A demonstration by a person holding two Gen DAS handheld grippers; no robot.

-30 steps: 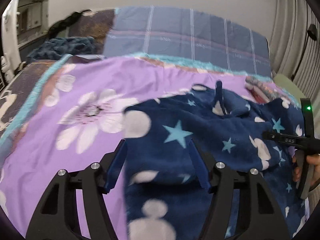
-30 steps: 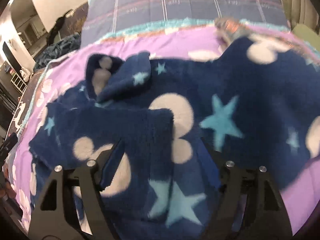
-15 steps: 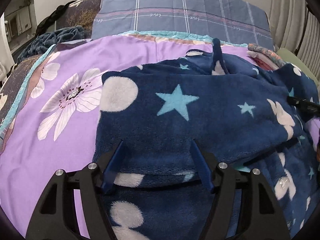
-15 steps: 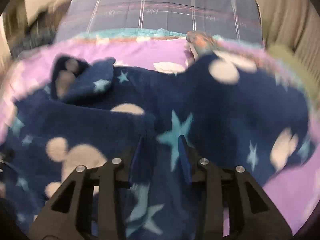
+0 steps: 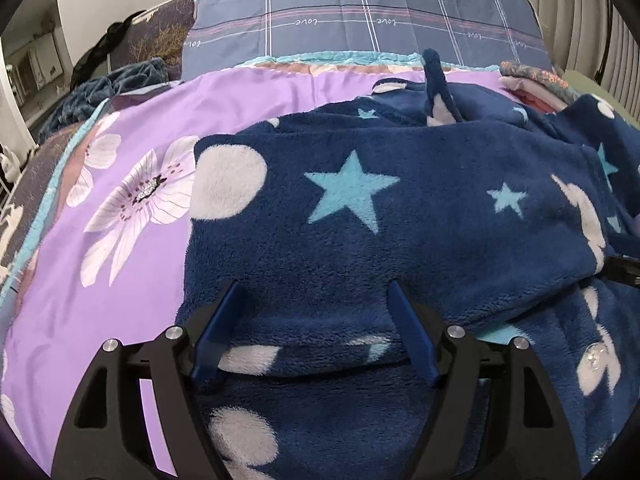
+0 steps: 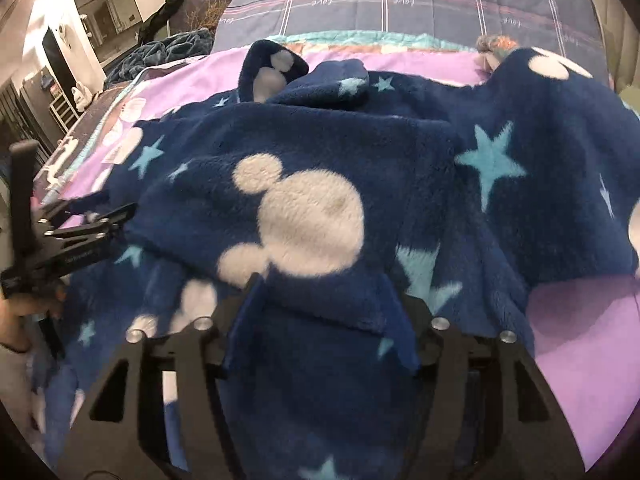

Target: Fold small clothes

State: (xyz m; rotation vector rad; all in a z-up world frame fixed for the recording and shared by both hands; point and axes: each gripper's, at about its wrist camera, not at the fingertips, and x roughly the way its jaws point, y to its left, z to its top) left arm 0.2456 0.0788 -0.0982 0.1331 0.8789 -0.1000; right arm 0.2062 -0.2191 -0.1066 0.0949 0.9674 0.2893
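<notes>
A navy fleece garment [image 5: 400,200] with light blue stars and white mouse-head shapes lies folded over itself on the purple flowered bedsheet [image 5: 100,300]. My left gripper [image 5: 315,286] is low over its left edge. Its jaws are opening wide, with a folded fleece edge lying loose between the blue fingers [image 5: 216,332]. My right gripper [image 6: 322,284] is over the garment [image 6: 300,152] just below a white mouse-head print, its jaws opening with fleece bunched between them. The left gripper [image 6: 80,240] also shows at the left of the right wrist view, held by a hand [image 6: 24,308].
A plaid blue cover [image 5: 360,20] lies across the far end of the bed. A small pile of folded patterned clothes [image 5: 532,80] sits at the back right, and a dark teal blanket [image 5: 120,84] at the back left. Bare purple sheet [image 6: 580,340] shows right of the garment.
The left gripper came down, laid its fold of fleece flat, and spread its jaws. The right gripper narrowed its jaws half a second ago, then widened them, and shifted sideways over the mouse-head print.
</notes>
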